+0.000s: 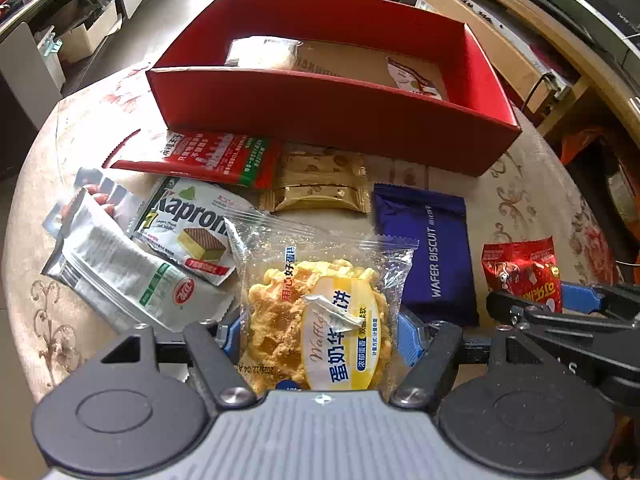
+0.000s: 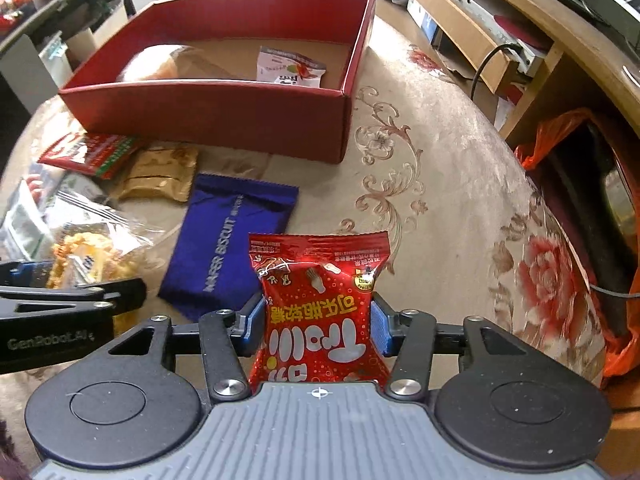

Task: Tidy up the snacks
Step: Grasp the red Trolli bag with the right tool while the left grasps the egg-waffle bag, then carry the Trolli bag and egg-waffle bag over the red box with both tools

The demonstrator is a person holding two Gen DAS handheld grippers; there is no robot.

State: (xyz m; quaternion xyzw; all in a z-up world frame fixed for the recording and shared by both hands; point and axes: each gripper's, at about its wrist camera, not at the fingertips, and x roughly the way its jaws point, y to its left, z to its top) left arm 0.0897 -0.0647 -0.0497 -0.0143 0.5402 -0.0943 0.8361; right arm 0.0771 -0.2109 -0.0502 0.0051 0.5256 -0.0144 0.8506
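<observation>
Red box point(image 2: 208, 116) lies ahead of both grippers, the right gripper point(image 2: 318, 320) clamping the red pouch point(image 2: 320, 292), the left gripper point(image 1: 320, 332) the waffle point(image 1: 316, 320).

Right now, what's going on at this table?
A person is sorting snacks into the red box. The left hand-held gripper is clamped on a clear waffle packet, and the right hand-held gripper on a red candy bag. Two packets already lie in the box; a blue wafer biscuit pack and several others wait on the tablecloth.
</observation>
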